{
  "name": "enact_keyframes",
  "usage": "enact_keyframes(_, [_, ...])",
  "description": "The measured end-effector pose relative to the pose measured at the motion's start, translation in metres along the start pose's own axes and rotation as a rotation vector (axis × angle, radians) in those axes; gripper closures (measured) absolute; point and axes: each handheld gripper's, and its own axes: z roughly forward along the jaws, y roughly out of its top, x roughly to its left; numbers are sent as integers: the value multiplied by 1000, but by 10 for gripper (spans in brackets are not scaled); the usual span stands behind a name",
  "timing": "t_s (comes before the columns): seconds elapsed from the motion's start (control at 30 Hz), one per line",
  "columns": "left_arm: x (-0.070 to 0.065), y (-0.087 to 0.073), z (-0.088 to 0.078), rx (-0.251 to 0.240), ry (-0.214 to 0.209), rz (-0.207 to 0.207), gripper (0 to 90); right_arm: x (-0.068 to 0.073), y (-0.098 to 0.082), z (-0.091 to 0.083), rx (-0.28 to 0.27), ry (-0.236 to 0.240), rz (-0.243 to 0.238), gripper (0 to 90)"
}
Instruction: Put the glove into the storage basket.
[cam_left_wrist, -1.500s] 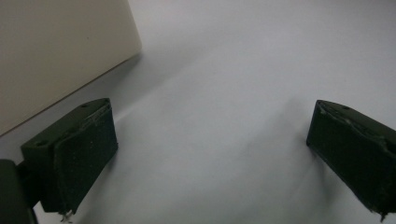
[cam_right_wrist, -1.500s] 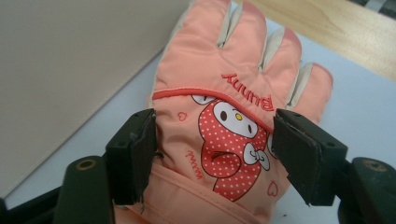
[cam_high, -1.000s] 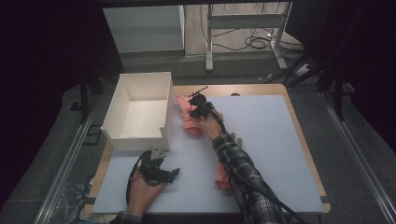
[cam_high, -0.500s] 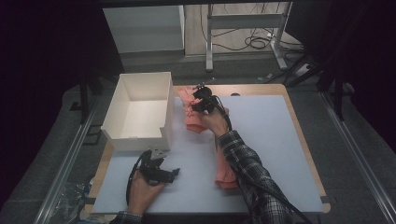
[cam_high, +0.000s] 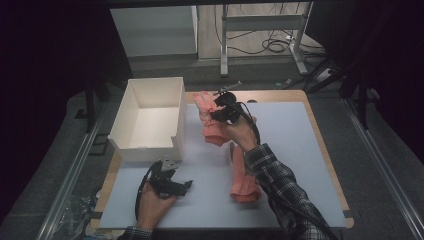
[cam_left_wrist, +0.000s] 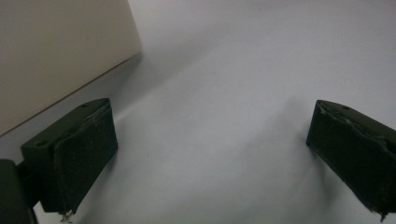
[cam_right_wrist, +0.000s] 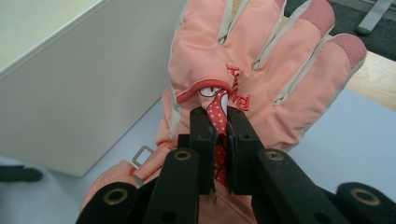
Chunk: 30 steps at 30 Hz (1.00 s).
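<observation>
Pink glove (cam_right_wrist: 261, 70) in R gripper (cam_right_wrist: 219, 126) fingers

Right gripper (cam_right_wrist: 218, 135) pinched shut, raised; left gripper (cam_left_wrist: 210, 154) agape, low.

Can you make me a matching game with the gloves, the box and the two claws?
Things:
1. right claw
2. left claw
3. white box
4. second pink glove

States:
A. lying flat on the mat
B. open, nothing between its jaws
C. shut on a pink glove
D. empty, standing at the mat's left edge

Pairs: 1-C, 2-B, 3-D, 4-A
</observation>
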Motion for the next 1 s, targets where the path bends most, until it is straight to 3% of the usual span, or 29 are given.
enact_keyframes(0.53, [0, 0, 0, 0, 2, 1, 15, 8, -37, -56, -34, 36, 1, 828])
enact_keyframes(0.77, [0, 0, 0, 0, 2, 0, 15, 14, -70, -87, -41, 27, 5, 828])
enact_keyframes(1.0, [0, 0, 0, 1, 1, 0, 15, 14, -102, -108, -29, 22, 70, 828])
